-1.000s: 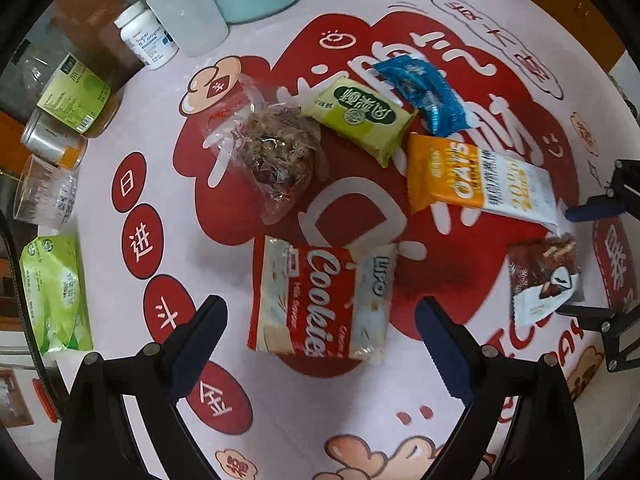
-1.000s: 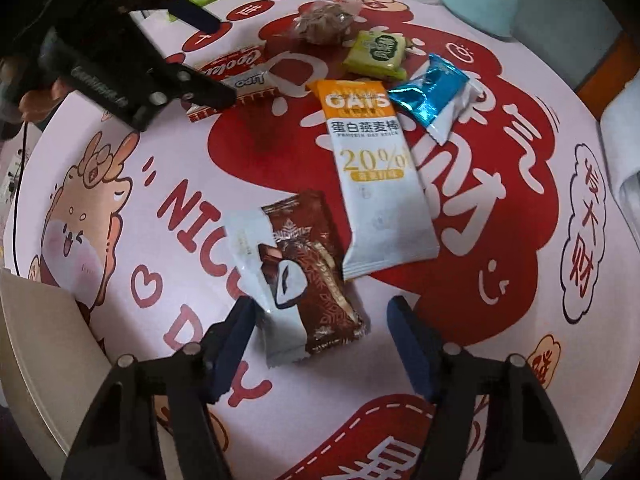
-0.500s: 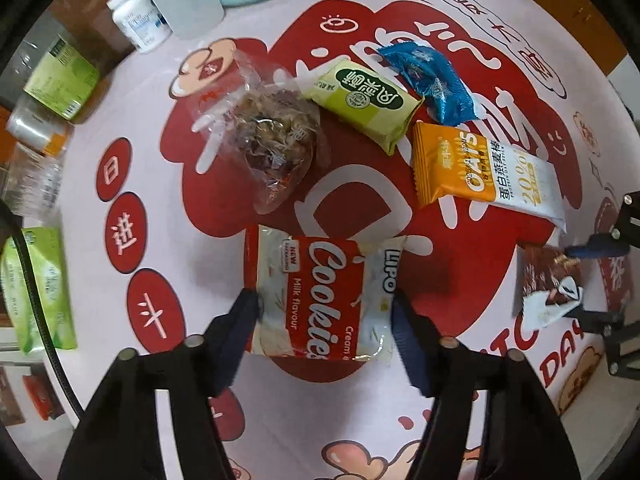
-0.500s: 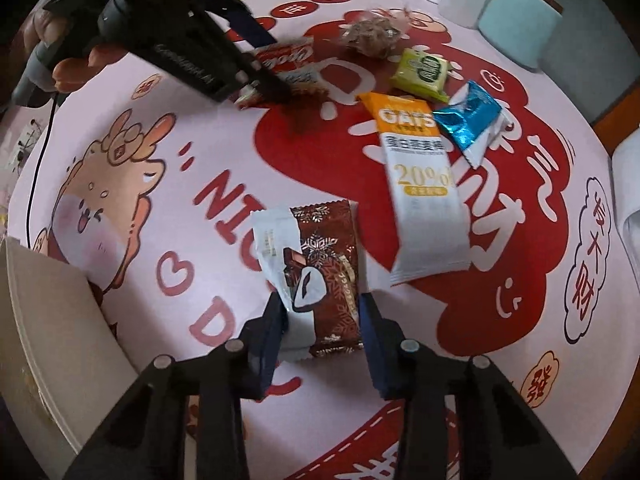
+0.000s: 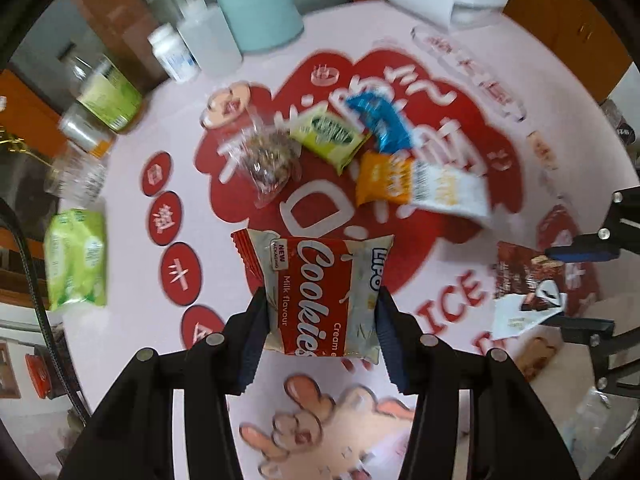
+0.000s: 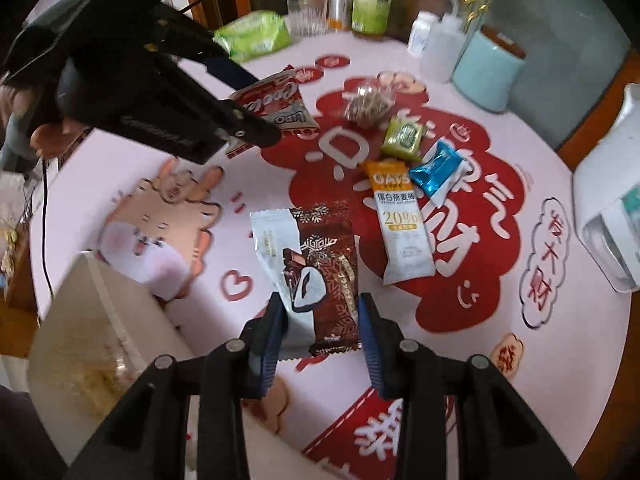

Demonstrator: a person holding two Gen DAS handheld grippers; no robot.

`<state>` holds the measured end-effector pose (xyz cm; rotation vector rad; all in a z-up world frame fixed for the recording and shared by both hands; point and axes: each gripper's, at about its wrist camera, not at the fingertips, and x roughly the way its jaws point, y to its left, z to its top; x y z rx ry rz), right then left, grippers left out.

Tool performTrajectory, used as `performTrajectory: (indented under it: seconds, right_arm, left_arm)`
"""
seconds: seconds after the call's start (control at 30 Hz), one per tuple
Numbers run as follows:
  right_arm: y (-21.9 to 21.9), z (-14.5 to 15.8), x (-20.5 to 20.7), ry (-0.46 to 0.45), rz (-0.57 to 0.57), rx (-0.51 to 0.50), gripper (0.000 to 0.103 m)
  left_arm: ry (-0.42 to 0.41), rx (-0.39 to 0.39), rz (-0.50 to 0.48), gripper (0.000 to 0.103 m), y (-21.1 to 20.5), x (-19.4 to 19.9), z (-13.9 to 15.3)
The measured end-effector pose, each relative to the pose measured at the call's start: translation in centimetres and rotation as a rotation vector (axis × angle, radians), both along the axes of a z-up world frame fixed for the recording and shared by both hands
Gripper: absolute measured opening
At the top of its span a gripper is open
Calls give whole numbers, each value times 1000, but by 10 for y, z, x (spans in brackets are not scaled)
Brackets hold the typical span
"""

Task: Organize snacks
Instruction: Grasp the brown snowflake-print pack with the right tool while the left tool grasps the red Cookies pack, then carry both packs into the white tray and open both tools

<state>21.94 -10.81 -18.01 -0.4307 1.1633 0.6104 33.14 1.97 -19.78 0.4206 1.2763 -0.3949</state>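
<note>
- The cookies packet point(image 5: 320, 296), red and white, sits between the pads of the left gripper point(image 5: 320, 328), which is clamped on its two sides; the packet hangs above the counter point(image 5: 132, 340), near the counter's left part in the left wrist view.
- The left gripper's jaws have just been closing, with this packet between them.
- The brown chocolate bar wrapper point(image 6: 316, 276) is pressed between the pads of the right gripper point(image 6: 320, 328); its jaws have just closed on the wrapper.
- In the left wrist view the right gripper shows at the right edge with the same wrapper.
- Near the middle of the counter lie an orange and white oats bar point(image 6: 400, 220), a blue wrapper point(image 6: 434, 170) just beside it, a green packet point(image 6: 402, 136) and a clear bag of brown bits point(image 6: 366, 106).
- At the far edge of the counter stand a pale blue canister point(image 6: 488, 68), white bottles point(image 6: 436, 48), a green-label bottle point(image 6: 370, 4) and a green tissue pack point(image 6: 256, 34).
- A person's hand point(image 6: 48, 128) holds the left gripper.
</note>
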Motion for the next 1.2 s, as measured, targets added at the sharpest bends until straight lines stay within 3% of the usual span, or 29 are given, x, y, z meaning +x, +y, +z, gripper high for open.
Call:
performTrajectory:
  seconds: [0.33,0.57,0.9,1.2]
  right_arm:
    - [-30,74,-78,-89,-154,127,37]
    - [-44,107,-143,-126,-253,247,37]
    - [-75,116,-193,-141,-417,365,37]
    - [-82,111,-217,-133,-496,363,37]
  left_arm:
    - [-97,-49,89,49,-5,-102,114]
    - [-140,-125,185,49,-5,-187,152]
    - [-171,-191,328,49,-4,-266,154]
    - [-181,-217,418,49,-11,-299,139]
